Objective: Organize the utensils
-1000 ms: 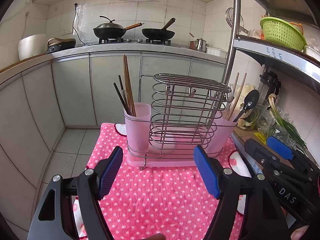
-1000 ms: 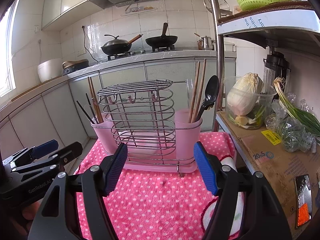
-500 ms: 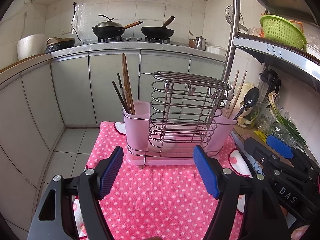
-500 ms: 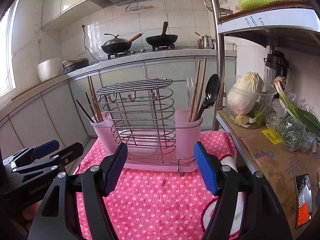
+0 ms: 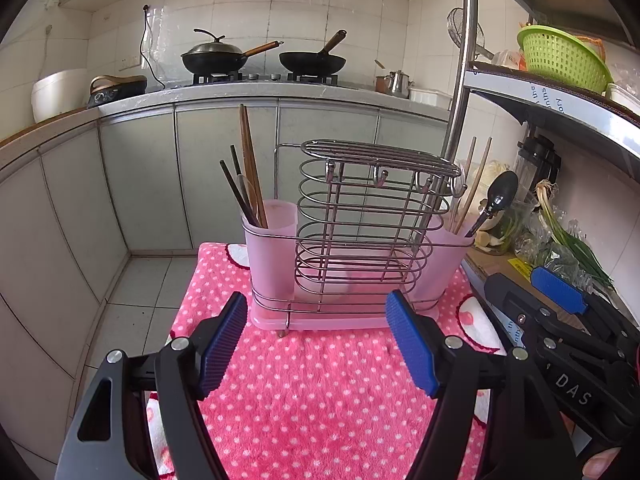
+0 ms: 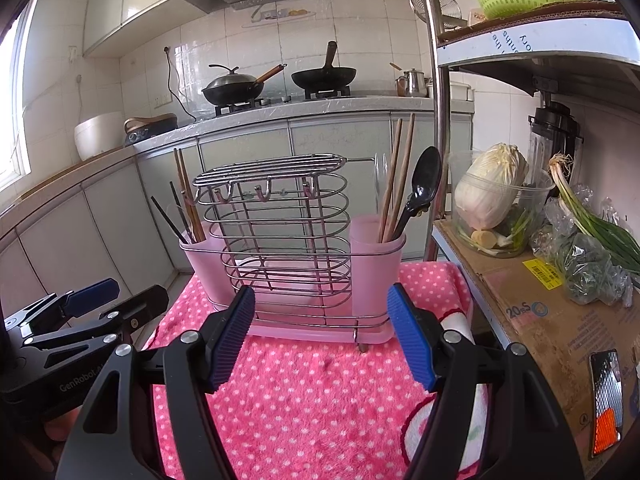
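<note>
While both tools hover above the pink polka-dot towel [image 5: 304,392], little separates this moment from a second ago: the wire utensil rack [image 5: 360,236] sits a touch lower in the left wrist view, and in the right wrist view nothing has visibly shifted.

Left tool [image 5: 316,344]: jaws apart, nothing between the blue pads [image 5: 408,348], same spread as before. Right tool [image 6: 320,340]: jaws apart as well, empty, unchanged. Each tool shows at the edge of the other's view, side by side and apart.

Rack stands upright on the towel, just beyond both sets of fingertips, not touched. Its left pink cup [image 5: 272,240] holds dark and brown chopsticks [image 5: 250,168]; its right pink cup [image 6: 376,264] holds pale chopsticks [image 6: 396,176] and a black spoon [image 6: 424,184], bowl up. Middle wire section looks empty of utensils.

Right of the towel, a cardboard box [image 6: 532,312] carries a clear tub with cabbage [image 6: 492,188] and bagged greens [image 6: 588,264]. Two woks [image 5: 312,60] on the stove behind.
</note>
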Demonstrator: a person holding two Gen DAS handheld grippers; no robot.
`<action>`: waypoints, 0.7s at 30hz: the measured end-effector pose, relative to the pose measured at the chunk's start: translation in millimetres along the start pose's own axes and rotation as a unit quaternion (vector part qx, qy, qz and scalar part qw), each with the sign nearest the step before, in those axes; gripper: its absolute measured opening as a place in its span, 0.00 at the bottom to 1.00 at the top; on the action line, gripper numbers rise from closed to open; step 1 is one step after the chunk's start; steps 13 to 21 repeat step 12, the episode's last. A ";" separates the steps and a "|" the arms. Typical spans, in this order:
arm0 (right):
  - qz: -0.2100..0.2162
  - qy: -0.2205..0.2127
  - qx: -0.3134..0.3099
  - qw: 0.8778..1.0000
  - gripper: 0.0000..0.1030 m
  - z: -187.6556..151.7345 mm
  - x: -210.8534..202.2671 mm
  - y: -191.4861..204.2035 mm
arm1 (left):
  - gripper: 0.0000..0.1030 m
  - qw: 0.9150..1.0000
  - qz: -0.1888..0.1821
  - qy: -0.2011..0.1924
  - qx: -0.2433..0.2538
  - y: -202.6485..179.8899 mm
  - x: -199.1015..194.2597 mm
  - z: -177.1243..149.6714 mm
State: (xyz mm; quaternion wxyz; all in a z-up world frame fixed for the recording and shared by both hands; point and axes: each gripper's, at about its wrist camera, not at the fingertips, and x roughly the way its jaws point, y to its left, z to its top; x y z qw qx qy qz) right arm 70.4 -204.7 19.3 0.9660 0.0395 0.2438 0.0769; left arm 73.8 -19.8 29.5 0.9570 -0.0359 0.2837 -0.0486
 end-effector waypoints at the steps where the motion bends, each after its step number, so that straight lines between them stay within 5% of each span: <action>1: 0.000 0.000 0.000 1.000 0.67 -0.1 0.6 -0.3 | 0.69 1.000 0.001 -0.001 0.000 0.0 0.2 -0.4; 21: -0.001 0.007 -0.001 1.000 0.67 -2.1 5.8 -3.2 | 0.69 1.000 0.005 0.007 -0.007 4.9 6.7 -2.5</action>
